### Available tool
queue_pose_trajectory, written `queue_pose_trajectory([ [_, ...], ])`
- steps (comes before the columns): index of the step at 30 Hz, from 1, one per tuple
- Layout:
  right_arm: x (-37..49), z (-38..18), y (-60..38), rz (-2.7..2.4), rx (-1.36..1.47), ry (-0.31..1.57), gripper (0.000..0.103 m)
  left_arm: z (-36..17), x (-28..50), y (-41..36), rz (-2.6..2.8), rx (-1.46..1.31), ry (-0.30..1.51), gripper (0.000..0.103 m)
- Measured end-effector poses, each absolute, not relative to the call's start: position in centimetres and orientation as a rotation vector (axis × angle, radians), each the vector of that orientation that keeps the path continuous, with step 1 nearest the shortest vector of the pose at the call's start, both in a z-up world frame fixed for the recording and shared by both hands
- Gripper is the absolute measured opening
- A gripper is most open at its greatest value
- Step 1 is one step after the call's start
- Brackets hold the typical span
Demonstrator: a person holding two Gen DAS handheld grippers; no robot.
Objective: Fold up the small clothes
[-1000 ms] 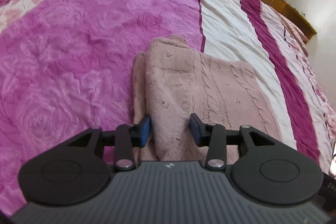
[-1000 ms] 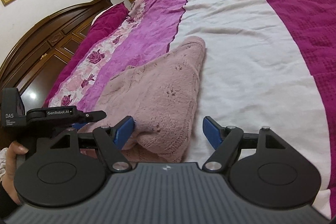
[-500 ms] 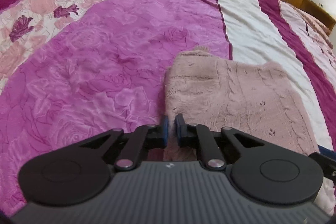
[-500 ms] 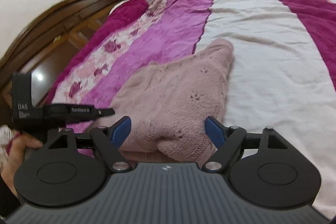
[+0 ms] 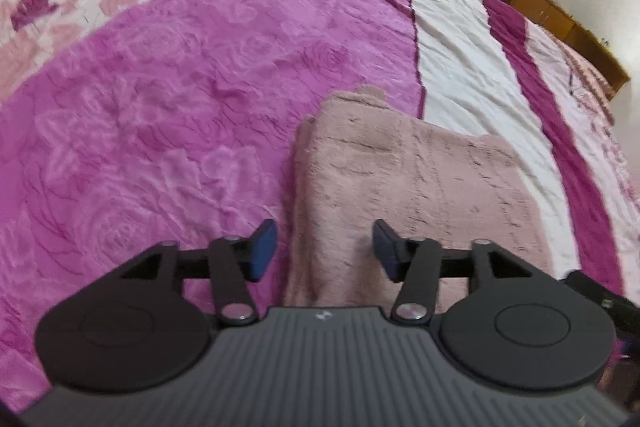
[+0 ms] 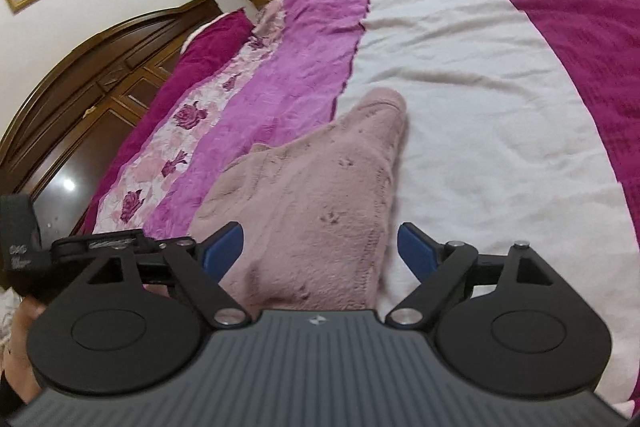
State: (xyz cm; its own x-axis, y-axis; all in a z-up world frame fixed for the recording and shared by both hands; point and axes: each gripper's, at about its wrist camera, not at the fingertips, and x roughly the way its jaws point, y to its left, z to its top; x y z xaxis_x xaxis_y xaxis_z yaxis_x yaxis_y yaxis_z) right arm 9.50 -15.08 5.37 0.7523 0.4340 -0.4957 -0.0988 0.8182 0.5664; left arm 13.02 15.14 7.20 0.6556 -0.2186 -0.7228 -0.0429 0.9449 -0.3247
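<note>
Left wrist view is showing the left tongs [image 5: 324,251] with jaws just opened – the folded pink sweater [image 5: 412,187] is lying between the blue pads, ungripped, on the bed [image 5: 180,87] where the purple band meets the white stripe. Right wrist view is showing the right tongs [image 6: 320,251] spreading wider over the sweater's near edge – pads apart, nothing pinched – with the left tongs [image 6: 120,247] sitting just beside them at left.

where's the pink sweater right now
The pink sweater lies folded on the bedspread, straddling the seam between its purple band and white band, just ahead of both grippers in both wrist views.
</note>
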Motion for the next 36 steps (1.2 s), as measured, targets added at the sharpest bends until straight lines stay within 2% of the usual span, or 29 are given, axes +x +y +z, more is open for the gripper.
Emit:
queue_pose_trajectory([
  [2,10.0,4.9,-15.3,0.308,0.572,0.674,0.092,7.2,13.0,15.0,-0.122,-0.354,0.859,0.071],
  [11,12.8,1.7,-15.1,0.343,0.698,0.775,0.092,5.5,13.6,13.9,-0.165,-0.343,0.923,0.072],
  [14,13.5,1.2,-14.9,0.358,0.713,0.781,0.092,4.5,14.4,14.3,-0.202,-0.412,0.960,0.076],
  [20,15.2,0.8,-13.7,0.386,0.693,0.793,0.093,2.9,15.5,15.1,-0.260,-0.560,0.978,0.076],
  [22,15.8,0.8,-13.3,0.395,0.685,0.803,0.092,2.8,15.6,15.0,-0.275,-0.569,0.968,0.072],
  [23,16.0,0.8,-13.2,0.402,0.689,0.807,0.090,2.8,15.5,14.9,-0.285,-0.565,0.962,0.065],
  [24,16.3,0.8,-13.2,0.405,0.696,0.814,0.081,2.9,15.4,14.8,-0.286,-0.565,0.953,0.057],
  [25,16.6,0.9,-13.3,0.399,0.701,0.819,0.068,3.0,15.3,14.9,-0.284,-0.573,0.947,0.053],
  [27,16.8,1.1,-13.7,0.392,0.716,0.822,0.058,3.4,15.2,15.1,-0.272,-0.600,0.939,0.041],
  [31,16.4,3.2,-14.0,0.384,0.680,0.815,0.050,4.9,14.9,14.3,-0.269,-0.591,0.923,0.037],
  [36,15.2,7.5,-15.2,0.399,0.689,0.776,0.049,7.0,13.9,12.6,-0.333,-0.619,0.908,0.036],
])
